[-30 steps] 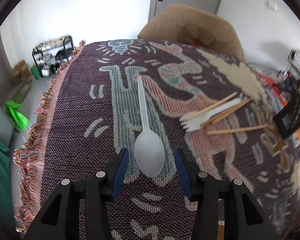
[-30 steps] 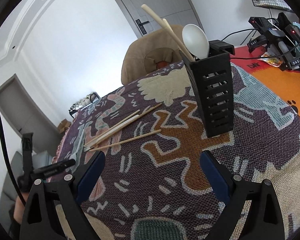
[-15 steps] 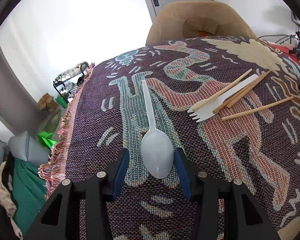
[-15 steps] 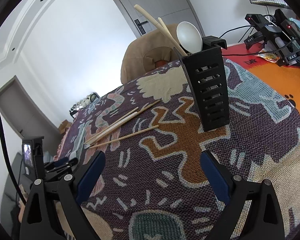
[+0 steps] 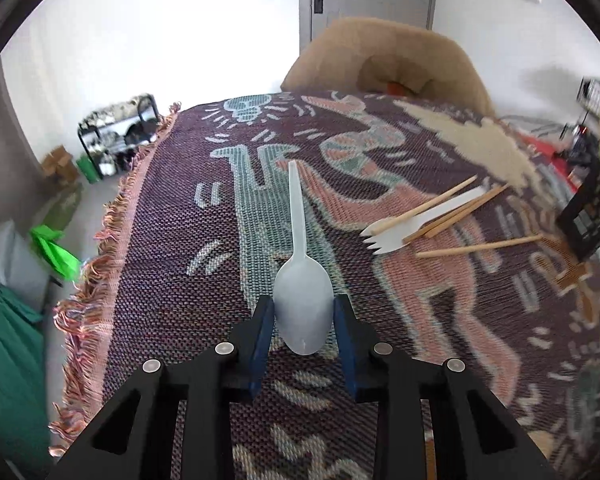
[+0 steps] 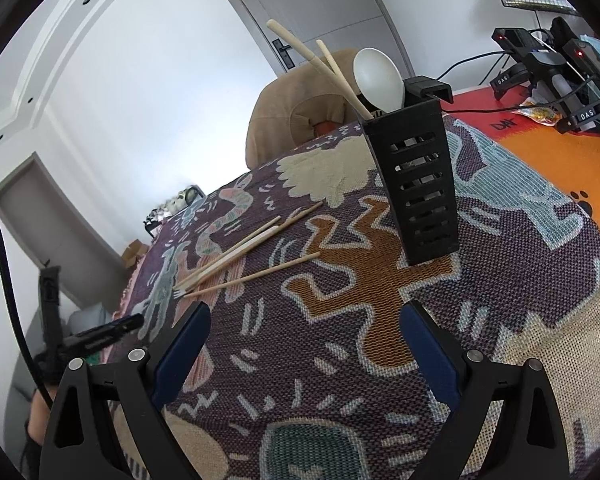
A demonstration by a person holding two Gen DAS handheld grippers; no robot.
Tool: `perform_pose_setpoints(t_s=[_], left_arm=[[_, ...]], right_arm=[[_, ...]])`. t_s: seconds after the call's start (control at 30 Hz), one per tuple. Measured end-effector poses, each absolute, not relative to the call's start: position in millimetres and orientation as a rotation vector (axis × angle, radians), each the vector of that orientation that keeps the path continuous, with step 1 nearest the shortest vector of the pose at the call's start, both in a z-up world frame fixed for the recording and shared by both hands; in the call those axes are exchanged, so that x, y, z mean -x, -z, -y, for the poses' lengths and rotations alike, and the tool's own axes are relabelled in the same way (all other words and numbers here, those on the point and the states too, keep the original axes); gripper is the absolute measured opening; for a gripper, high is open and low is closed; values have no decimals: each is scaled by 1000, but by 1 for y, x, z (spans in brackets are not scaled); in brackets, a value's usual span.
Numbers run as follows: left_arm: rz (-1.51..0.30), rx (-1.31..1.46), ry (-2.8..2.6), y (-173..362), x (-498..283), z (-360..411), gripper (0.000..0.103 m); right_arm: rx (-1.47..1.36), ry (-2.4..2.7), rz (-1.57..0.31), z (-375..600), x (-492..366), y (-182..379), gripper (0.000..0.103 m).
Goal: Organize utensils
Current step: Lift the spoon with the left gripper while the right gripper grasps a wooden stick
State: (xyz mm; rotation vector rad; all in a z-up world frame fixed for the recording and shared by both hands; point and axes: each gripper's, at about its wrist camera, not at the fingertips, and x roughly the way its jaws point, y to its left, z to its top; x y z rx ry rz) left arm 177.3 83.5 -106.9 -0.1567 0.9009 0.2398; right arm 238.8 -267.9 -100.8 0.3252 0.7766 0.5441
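My left gripper [image 5: 303, 312] is shut on the bowl of a translucent white plastic spoon [image 5: 302, 300], whose handle points away over the patterned cloth. To its right lie a white plastic fork [image 5: 416, 222] and three wooden chopsticks [image 5: 478, 246]. My right gripper [image 6: 304, 324] is open and empty, above the cloth. Ahead of it stands a black slotted utensil holder [image 6: 416, 184] holding a white spoon [image 6: 378, 74] and two chopsticks [image 6: 320, 64]. The fork and loose chopsticks [image 6: 252, 272] lie to the holder's left.
The woven cloth [image 5: 204, 280] has a fringed left edge [image 5: 100, 248] where the table ends. A tan chair [image 5: 384, 56] stands at the far side. Black chargers and cables [image 6: 548, 72] sit on the orange mat at the right. The holder [image 5: 592, 216] shows at the left view's right edge.
My left gripper's jaws have closed onto the spoon's bowl, which lay loose between them before. The right gripper stayed open and shifted only slightly.
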Motion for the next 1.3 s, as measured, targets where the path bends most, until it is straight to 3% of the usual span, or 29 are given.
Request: perform_pose_setpoints(t_s=[0.4,0.5,0.7,0.9,1.03,1.3], left_arm=[[-930,560,26,109,-161,-106,32],[-921,580,29,110,-157,-112,32],[-877,577,19,101,-145,-124,32],[-839,530,-26,89,-130,-139,32],[-819,509,-63,84,-119,-152,32],[-799,511,-102,81,-105,-175,32]], right_arm=[[-157,-632,-803,218,-248,93,95],[-33,-677,-803,187,-249,89,79],[168,-739,-798,128,-254,89,62],[358,-782,-790,69,-259,94,56],[492,-808,-791,34,-257,103,46],[682,-785,-788,-4,-255,122,40]])
